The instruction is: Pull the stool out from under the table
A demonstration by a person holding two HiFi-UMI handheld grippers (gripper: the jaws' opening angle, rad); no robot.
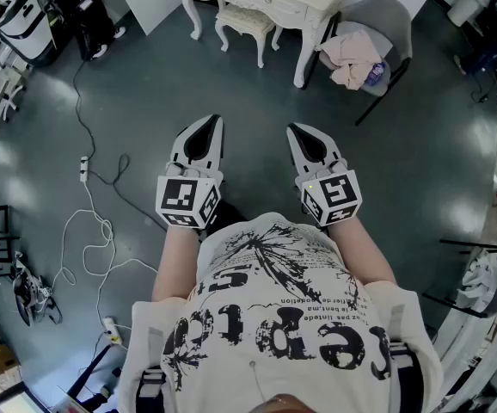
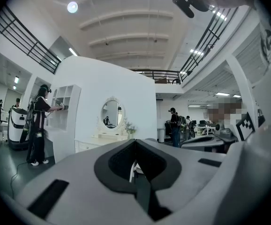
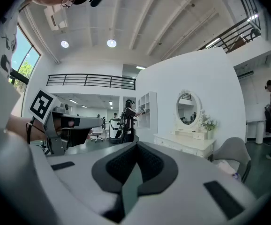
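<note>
The white stool (image 1: 243,25) stands tucked under the white dressing table (image 1: 270,0) at the far end of the dark floor. I hold both grippers at waist height, well short of the stool and pointing toward it. My left gripper (image 1: 214,121) is shut with nothing in it, and so is my right gripper (image 1: 292,129). In the left gripper view the shut left gripper (image 2: 135,142) points at the table (image 2: 96,143) with its oval mirror (image 2: 111,114). From the right gripper view the shut right gripper (image 3: 136,146) sits left of the table (image 3: 186,145).
A grey chair (image 1: 384,26) with a pink cloth (image 1: 350,56) stands right of the table. White and black cables (image 1: 94,231) trail over the floor at left. Black equipment (image 1: 83,11) sits at the top left, racks line both sides. A person in black (image 2: 37,125) stands by shelves.
</note>
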